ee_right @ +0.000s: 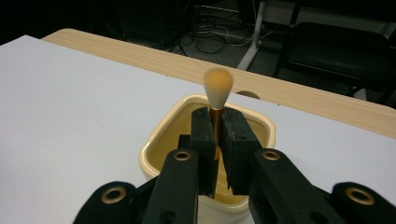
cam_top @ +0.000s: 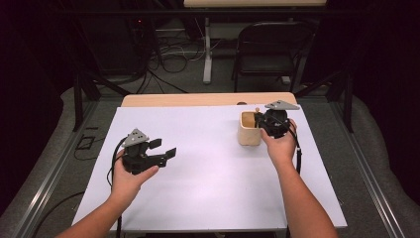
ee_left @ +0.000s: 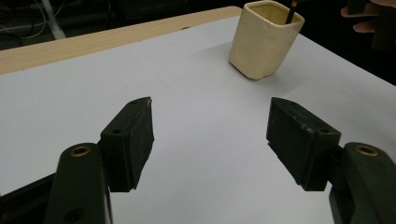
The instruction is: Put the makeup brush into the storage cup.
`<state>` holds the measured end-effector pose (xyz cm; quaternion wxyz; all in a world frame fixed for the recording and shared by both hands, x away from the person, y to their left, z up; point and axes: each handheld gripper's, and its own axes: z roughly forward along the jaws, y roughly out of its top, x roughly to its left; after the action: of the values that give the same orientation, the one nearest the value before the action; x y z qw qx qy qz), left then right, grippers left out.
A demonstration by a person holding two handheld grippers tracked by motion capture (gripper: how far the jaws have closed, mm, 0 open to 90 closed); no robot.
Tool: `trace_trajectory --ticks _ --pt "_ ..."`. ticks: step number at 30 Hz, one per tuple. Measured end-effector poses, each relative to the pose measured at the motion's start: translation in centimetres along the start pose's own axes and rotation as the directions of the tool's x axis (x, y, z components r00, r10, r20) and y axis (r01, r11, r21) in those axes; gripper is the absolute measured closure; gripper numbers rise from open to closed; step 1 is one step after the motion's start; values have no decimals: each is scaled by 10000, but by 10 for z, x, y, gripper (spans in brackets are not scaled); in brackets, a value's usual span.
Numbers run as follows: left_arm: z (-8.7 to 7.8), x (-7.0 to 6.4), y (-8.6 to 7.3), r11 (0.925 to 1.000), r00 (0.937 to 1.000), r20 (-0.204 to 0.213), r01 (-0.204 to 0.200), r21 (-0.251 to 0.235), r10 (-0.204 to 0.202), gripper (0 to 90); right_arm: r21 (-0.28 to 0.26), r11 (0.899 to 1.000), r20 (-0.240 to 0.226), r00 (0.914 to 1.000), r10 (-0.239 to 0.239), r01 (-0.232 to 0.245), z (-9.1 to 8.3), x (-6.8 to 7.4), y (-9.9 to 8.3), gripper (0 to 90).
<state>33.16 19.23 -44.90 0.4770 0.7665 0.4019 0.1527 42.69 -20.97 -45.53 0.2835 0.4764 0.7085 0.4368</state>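
A cream square cup (cam_top: 248, 133) stands at the far right of the white mat (cam_top: 208, 168). My right gripper (cam_top: 260, 120) hangs over the cup's mouth, shut on a small brush (cam_top: 257, 109). In the right gripper view the jaws (ee_right: 216, 114) pinch the orange handle, the tan bristle head (ee_right: 218, 84) points up, and the cup (ee_right: 159, 135) sits right below. My left gripper (cam_top: 163, 148) is held above the mat's left side, open with nothing in it. Its view shows the jaws (ee_left: 211, 102) spread wide, with the cup (ee_left: 261, 42) and the brush handle (ee_left: 292, 11) far ahead.
The mat covers most of a wooden table (cam_top: 198, 99), whose bare strip runs along the far edge. Beyond it stand a dark folding chair (cam_top: 267, 47) and a table leg (cam_top: 207, 49) among floor cables. A hand (ee_left: 369, 18) holds the other gripper at the top right.
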Motion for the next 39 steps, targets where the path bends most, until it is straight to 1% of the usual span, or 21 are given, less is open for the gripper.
trace_trajectory --ticks 11,14,17,23,28,32,34,39 --pt "1 0 0 10000 10000 8 0 32 0 321 96 9999 -30 10000 -66 66 0 1 -1 835" --pt "1 0 0 10000 10000 23 11 35 -11 321 137 9999 -98 9999 -83 85 1 0 -2 820" --pt "1 0 0 10000 10000 27 17 36 -17 321 133 9999 -168 9998 -88 90 1 0 -2 764" --pt "0 0 0 10000 10000 6 14 47 -14 321 222 9998 -267 9996 2 4 1 -1 -2 589" --pt "1 0 0 10000 10000 13 34 43 -34 321 251 9997 -282 9996 -56 63 1 -2 -2 489" --pt "1 0 0 10000 10000 12 25 49 -25 321 293 9994 -450 9988 -167 180 0 0 -1 466" --pt "0 0 0 10000 10000 5 52 54 -52 321 197 9995 -461 9986 -250 259 0 1 -1 454" --pt "-1 0 1 9999 10000 16 98 36 -98 321 116 9997 -604 9979 -226 233 -1 4 0 394"
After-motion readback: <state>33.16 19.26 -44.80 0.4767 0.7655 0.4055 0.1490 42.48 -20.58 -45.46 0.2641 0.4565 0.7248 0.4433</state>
